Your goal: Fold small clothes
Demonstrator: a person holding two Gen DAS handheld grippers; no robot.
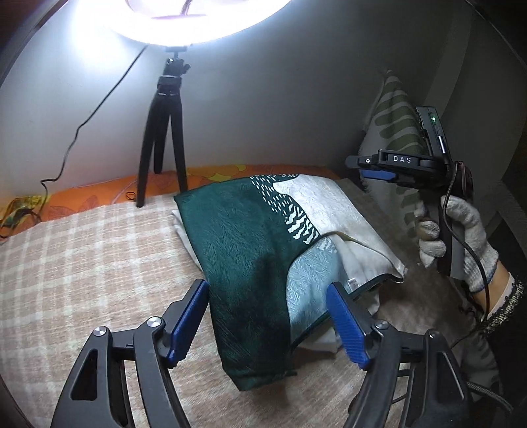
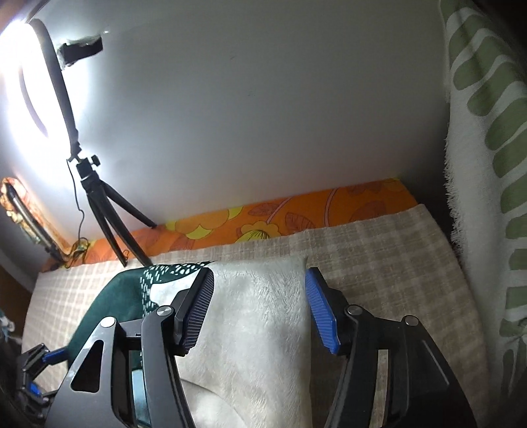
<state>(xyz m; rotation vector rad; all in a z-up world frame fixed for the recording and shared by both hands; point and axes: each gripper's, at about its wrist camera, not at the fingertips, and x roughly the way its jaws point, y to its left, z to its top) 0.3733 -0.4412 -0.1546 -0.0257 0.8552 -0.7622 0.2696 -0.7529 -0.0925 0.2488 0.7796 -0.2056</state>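
The left gripper (image 1: 268,316) hovers low over the near end of the folded cloth (image 1: 250,243), its blue fingers (image 1: 189,321) spread wide, one on each side of the cloth's dark green near corner, with nothing pinched between them. The cloth lies on the checked beige blanket (image 1: 82,263) and is folded into a long, flattened bundle: dark green on the left side, pale cream on the right, with a band of white dashes and stripes where the colours meet. Its long axis runs from the near corner beneath the left gripper away toward the wall, leaning slightly right, and a folded-over flap shows a lighter teal underside near the right finger. From the right wrist view, the right gripper (image 2: 260,309) is held above the cream part of the cloth (image 2: 257,329), its fingers likewise parted and empty, clear of the fabric. A gloved right hand (image 1: 461,237) grips that tool's handle off to the right. Beyond the cloth an orange floral sheet (image 2: 296,217) edges the bed, a black tripod (image 1: 161,138) stands on it carrying a bright ring light (image 1: 178,19), and a green-patterned towel (image 2: 487,164) hangs at the right.
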